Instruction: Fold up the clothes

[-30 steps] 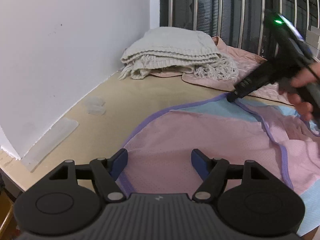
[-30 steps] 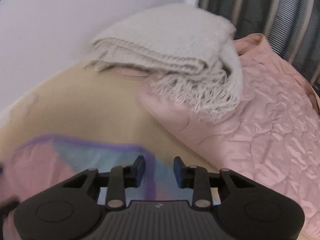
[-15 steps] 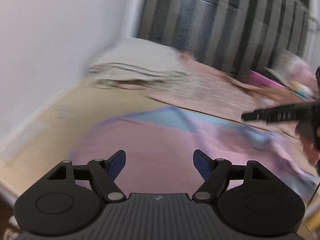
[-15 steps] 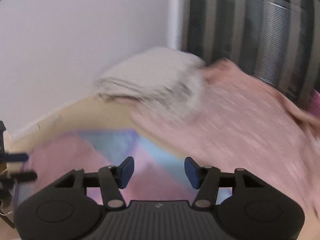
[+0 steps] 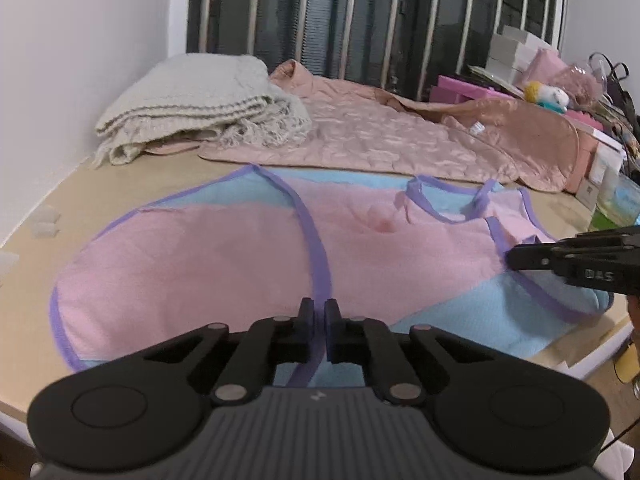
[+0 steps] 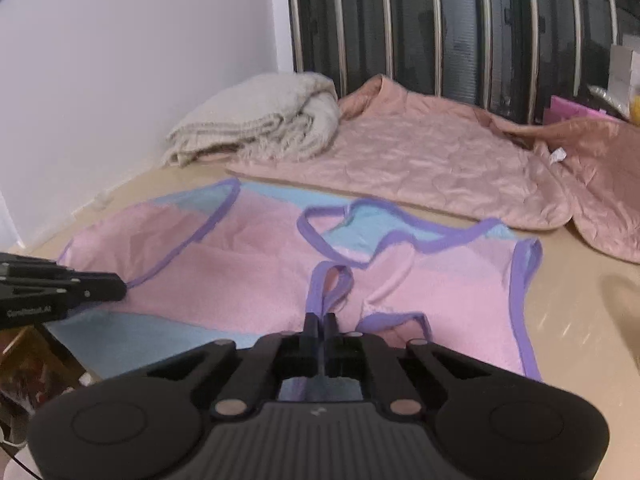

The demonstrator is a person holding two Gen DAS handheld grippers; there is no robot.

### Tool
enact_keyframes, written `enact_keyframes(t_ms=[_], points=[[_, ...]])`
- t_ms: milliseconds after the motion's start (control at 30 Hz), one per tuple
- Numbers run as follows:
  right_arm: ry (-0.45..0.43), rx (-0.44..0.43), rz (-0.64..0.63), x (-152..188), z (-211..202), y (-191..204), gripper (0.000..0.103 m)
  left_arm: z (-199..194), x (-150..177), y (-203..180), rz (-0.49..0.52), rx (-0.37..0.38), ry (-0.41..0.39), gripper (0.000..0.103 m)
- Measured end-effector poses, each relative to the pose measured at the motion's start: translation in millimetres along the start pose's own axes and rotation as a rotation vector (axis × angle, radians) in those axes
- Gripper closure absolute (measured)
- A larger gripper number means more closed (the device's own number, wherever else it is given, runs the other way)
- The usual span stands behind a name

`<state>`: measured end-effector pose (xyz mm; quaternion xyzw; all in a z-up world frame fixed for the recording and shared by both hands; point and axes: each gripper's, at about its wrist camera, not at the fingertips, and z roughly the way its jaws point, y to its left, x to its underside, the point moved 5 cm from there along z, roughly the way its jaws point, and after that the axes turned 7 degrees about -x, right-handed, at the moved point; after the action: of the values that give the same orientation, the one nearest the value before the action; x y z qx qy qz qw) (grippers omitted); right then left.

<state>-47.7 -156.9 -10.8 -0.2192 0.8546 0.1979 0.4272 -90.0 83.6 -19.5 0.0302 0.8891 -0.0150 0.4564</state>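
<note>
A pink and blue sleeveless top (image 5: 224, 256) with purple trim lies spread flat on the tan surface (image 5: 132, 184). My left gripper (image 5: 319, 312) is shut, its jaws pinching the purple trim that runs down the middle of the cloth. In the left wrist view my right gripper (image 5: 510, 258) comes in from the right and is shut at the armhole edge. The right wrist view shows my right gripper (image 6: 320, 322) clamped on a purple strap loop of the top (image 6: 248, 280). My left gripper (image 6: 122, 290) reaches in from the left there, its tip on the cloth.
A folded cream knit blanket (image 5: 200, 108) and a pink quilted cover (image 5: 380, 140) lie behind the top. A white wall (image 5: 80, 60) is on the left and metal bars (image 5: 360, 20) at the back. Boxes and clutter (image 5: 520, 52) stand far right. Small clear plastic pieces (image 5: 46, 226) sit by the wall.
Both grippers stood open before and now are shut on the top's purple trim. My right gripper moved from the top's far edge to its right armhole. Both views swung right.
</note>
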Motion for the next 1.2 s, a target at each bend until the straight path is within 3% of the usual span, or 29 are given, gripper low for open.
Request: enact_keyframes(t_ms=[133,233,267,400,433,533,600,767,833,933,1033,1133,1167,1200], points=[[-0.044,-0.021,-0.023,0.8,-30.1,10.0,0.102,-7.5,-2.1,2.4,-0.002,-0.011,-0.007,0.098],[0.039,-0.052,-0.082,10.7,-27.5,18.2,0.097,-2.7,2.1,6.1,-0.012,-0.025,0.025,0.093],[0.051,-0.057,-0.091,12.0,-25.9,18.8,0.09,-3.5,3.0,7.3,-0.013,-0.025,0.023,0.091],[-0.05,-0.016,0.001,-8.5,-22.1,0.3,0.063,-9.7,3.9,7.5,-0.018,-0.019,0.001,0.061],[-0.066,-0.008,0.02,-14.4,-16.9,-4.7,0.062,-10.0,4.2,5.6,-0.011,-0.019,-0.002,0.06],[-0.003,-0.025,0.07,-22.2,13.7,-9.1,0.064,-7.3,6.3,1.3,0.011,-0.022,0.005,0.06],[0.018,-0.014,0.072,-18.8,23.7,-4.5,0.071,-5.5,8.1,0.2,0.018,-0.027,0.01,0.06],[-0.037,0.086,-0.001,-5.8,12.9,7.7,0.071,-3.8,10.0,3.3,0.013,-0.024,0.013,0.06],[-0.089,0.078,-0.03,-5.4,-3.7,15.0,0.07,-3.0,9.9,5.0,0.008,-0.02,0.012,0.06],[-0.068,0.029,-0.039,-3.7,-1.7,23.0,0.072,-1.8,9.5,6.7,-0.006,-0.014,0.012,0.058],[-0.036,0.053,-0.048,-0.4,18.8,25.7,0.073,-1.9,9.3,6.7,-0.01,-0.012,0.014,0.058],[-0.031,0.065,-0.039,0.6,29.5,26.5,0.085,-3.4,10.1,6.8,-0.008,-0.014,0.014,0.058],[-0.032,0.066,-0.022,0.9,29.2,25.2,0.101,-3.7,10.3,7.3,-0.009,-0.016,0.014,0.058],[-0.033,0.07,0.004,1.4,26.1,22.7,0.101,-3.6,10.3,8.4,-0.014,-0.02,0.014,0.058]])
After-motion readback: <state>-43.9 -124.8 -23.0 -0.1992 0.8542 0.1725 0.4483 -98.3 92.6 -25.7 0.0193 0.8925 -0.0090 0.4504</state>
